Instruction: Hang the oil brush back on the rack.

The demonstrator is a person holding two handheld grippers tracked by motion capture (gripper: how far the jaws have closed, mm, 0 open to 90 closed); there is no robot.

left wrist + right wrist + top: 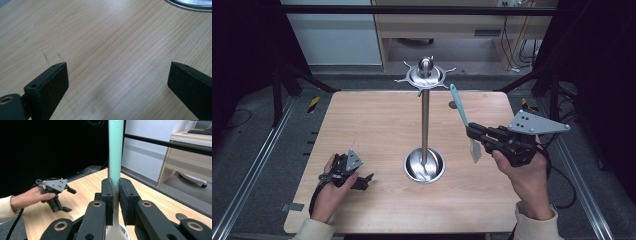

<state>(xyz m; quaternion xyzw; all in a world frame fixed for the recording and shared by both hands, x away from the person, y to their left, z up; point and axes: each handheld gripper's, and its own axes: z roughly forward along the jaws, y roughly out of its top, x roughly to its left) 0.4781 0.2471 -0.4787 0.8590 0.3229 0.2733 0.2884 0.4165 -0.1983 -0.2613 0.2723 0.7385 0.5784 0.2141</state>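
The right tool (476, 134) is clamped on a turquoise-handled spatula (460, 109), holding it up off the surface (372, 120), handle upward, blade hanging below, just right of the metal hook stand (425, 105). I'd say it's mid-carry; next the handle's hole must meet a hook at the top. The left tool (362, 181) rests wide and empty. The stand's base dish (412, 172) holds nothing loose.

The pale wooden bench (377, 130) shows fine straight grain with a smooth, satin sheen. The tall polished metal stand (425, 125) gleams mirror-bright, while the teal plastic spatula (460, 107) looks smooth, and the black tool pads (108, 195) matt.
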